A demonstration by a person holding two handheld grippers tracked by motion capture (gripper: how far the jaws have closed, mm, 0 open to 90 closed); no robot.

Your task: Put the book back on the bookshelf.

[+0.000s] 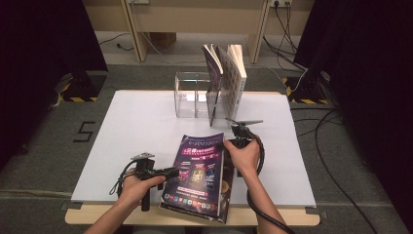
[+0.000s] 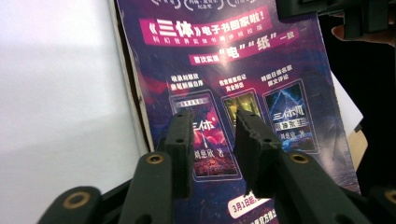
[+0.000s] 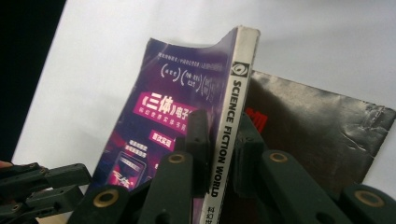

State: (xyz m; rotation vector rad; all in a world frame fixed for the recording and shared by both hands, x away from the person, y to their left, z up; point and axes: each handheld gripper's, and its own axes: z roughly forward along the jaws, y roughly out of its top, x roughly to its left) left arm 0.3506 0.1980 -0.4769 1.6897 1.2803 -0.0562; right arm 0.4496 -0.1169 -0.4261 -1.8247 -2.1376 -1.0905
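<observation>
A magazine (image 1: 199, 170) with a purple cover lies near the table's front edge, its white spine (image 3: 233, 116) reading SCIENCE FICTION WORLD. My right gripper (image 3: 222, 135) straddles that spine near its far end (image 1: 229, 146), a jaw pressed on each side, and the spine edge is tilted up. A dark, creased cover (image 3: 322, 126) lies flat on the table beneath it. My left gripper (image 1: 174, 171) reaches in from the magazine's left edge. Its jaws (image 2: 212, 121) stand apart over the purple cover (image 2: 243, 70) with nothing clamped between them.
A clear acrylic rack (image 1: 192, 95) stands at the back of the white table top (image 1: 141, 126). Several books (image 1: 229, 80) stand upright in its right side. The wooden front edge (image 1: 97, 214) runs close under the magazine. Cables trail from both grippers.
</observation>
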